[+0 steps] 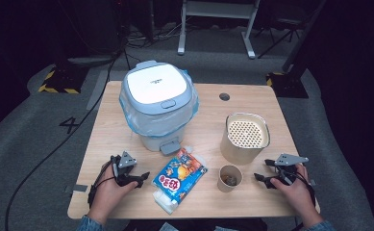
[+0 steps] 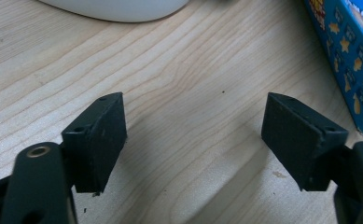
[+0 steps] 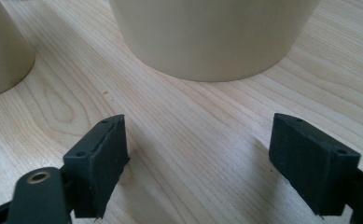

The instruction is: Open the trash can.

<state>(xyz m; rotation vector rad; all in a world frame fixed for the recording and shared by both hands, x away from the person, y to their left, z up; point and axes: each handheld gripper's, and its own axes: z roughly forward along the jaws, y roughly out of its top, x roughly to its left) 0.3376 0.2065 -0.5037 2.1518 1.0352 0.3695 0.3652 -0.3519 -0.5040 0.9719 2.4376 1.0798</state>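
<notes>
Just right of the left gripper (image 1: 137, 177), jaws spread and empty, lies a light, crushable snack carton (image 1: 180, 174), best taken across its narrow sides; the right gripper (image 1: 266, 179) gapes beside a paper cup (image 1: 230, 178).

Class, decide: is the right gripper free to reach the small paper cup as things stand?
Probably yes. The right gripper is open, and bare table lies between it and the small paper cup just beside it.

I see grey carpet (image 1: 26, 139) around the wooden table (image 1: 252, 94), white desk legs (image 1: 249, 36) at one o'clock, darkness beyond.
</notes>
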